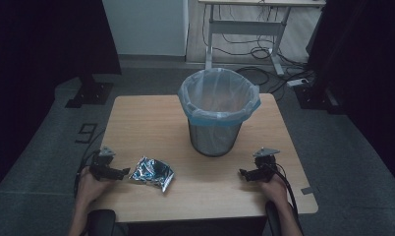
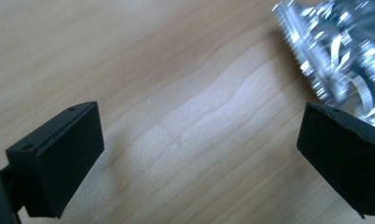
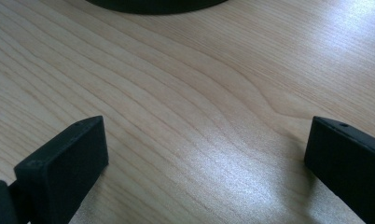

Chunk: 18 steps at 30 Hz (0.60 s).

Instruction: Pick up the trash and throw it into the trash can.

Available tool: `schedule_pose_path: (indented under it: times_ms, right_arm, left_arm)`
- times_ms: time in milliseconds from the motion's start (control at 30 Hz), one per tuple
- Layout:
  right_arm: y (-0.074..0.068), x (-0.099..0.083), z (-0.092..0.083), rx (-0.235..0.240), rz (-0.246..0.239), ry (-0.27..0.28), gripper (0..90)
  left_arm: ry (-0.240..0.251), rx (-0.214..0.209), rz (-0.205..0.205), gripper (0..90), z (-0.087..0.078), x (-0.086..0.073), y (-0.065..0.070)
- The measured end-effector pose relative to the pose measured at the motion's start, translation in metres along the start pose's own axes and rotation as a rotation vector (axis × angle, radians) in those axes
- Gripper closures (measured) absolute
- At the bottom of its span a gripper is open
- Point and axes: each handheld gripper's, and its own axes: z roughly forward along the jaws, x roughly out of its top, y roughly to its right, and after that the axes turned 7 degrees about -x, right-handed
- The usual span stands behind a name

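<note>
A crumpled silver foil wrapper [image 1: 152,172] lies on the wooden table [image 1: 151,123] near its front left. My left gripper [image 1: 123,172] rests low just left of it, jaws wide open with bare wood between them; in the left gripper view the wrapper [image 2: 337,51] sits at the upper right, beyond the right jaw. My right gripper [image 1: 241,173] is at the front right of the table, open over bare wood [image 3: 199,130]. A black mesh waste bin [image 1: 216,115] lined with a pale blue bag stands at the table's middle rear; its base [image 3: 153,3] edges the top of the right gripper view.
The table's front edge runs close to both hands. Beyond the table stand a desk frame [image 1: 244,29] with loose cables [image 1: 264,54] on the floor and dark curtains at both sides. A black stand foot [image 1: 90,93] sits at the rear left.
</note>
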Motion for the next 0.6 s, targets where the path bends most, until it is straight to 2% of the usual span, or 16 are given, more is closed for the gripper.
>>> schedule_pose_path:
  times_ms: [267,400,600]
  right_arm:
    - [-0.001,0.0,0.0,0.001,0.001,0.0,0.0]
    - [-0.001,0.0,-0.001,0.0,-0.001,-0.001,0.0]
    - [-0.002,0.0,-0.001,0.002,-0.003,-0.001,0.0]
  left_arm:
    - [0.051,-0.054,0.039,1.0,-0.006,0.021,0.02]
    - [0.058,-0.09,0.052,2.6,0.0,0.027,0.028]
    - [0.04,-0.104,0.056,4.0,0.015,0.031,0.034]
